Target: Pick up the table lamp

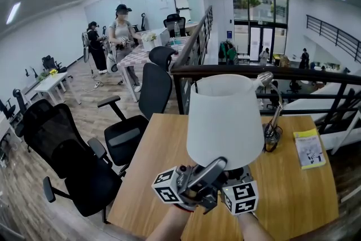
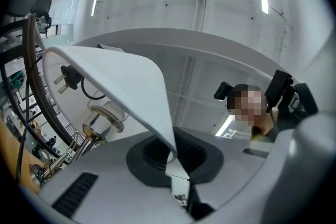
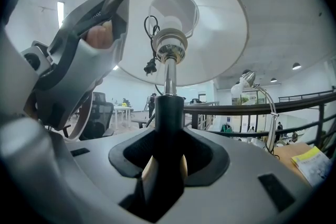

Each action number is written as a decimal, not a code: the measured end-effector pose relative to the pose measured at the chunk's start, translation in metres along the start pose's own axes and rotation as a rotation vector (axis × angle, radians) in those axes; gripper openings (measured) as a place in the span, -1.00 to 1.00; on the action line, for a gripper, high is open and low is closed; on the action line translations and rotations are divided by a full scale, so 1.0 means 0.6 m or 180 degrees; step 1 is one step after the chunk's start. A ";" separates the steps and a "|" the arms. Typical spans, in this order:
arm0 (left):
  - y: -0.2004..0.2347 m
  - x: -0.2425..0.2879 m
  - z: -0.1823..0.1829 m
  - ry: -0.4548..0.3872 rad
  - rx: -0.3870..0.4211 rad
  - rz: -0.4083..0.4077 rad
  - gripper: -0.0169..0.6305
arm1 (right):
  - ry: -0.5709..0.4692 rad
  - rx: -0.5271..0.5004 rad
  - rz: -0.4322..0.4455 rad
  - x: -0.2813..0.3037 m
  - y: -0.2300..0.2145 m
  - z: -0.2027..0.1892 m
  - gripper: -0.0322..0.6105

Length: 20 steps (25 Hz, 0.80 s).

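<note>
The table lamp has a white shade (image 1: 224,118) and a black stem (image 3: 169,113) under a chrome socket (image 3: 170,42). It is held over the wooden table (image 1: 163,144), close in front of me. My left gripper (image 1: 216,166) points upward and is shut on the lower rim of the shade (image 2: 121,81), which runs down between its jaws (image 2: 173,157). My right gripper (image 3: 167,165) is shut on the black stem, below the shade. In the head view the shade hides the right gripper's jaws. The lamp's cord and plug (image 3: 150,66) hang inside the shade.
A silver gooseneck desk lamp (image 1: 272,113) stands on the table behind the shade, and a yellow booklet (image 1: 309,148) lies at the right. A dark railing (image 1: 293,73) runs behind the table. Black office chairs (image 1: 135,121) stand to the left, and people stand farther back.
</note>
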<state>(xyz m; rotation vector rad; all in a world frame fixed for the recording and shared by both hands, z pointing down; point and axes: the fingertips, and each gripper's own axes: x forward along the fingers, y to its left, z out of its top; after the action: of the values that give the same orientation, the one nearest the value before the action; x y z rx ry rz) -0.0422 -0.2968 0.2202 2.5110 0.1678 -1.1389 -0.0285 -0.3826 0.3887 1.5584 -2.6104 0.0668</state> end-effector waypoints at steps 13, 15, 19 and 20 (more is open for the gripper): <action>-0.011 -0.003 0.007 -0.0004 0.0008 0.0007 -0.91 | -0.0011 0.0003 -0.0008 -0.002 0.013 0.005 -0.40; -0.013 -0.003 0.007 0.0000 0.0015 0.0006 -0.91 | -0.0025 0.0013 -0.0006 -0.002 0.015 0.007 -0.39; -0.016 -0.002 0.005 0.0008 0.0024 -0.0001 -0.91 | -0.0047 0.0018 -0.0012 -0.004 0.014 0.009 -0.39; -0.017 -0.002 0.005 0.0005 0.0024 -0.0005 -0.91 | -0.0052 0.0013 -0.0014 -0.004 0.014 0.010 -0.39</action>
<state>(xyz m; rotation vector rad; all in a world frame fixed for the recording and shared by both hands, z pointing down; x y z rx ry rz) -0.0477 -0.2888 0.2162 2.5188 0.1661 -1.1402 -0.0350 -0.3770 0.3827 1.5726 -2.6207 0.0595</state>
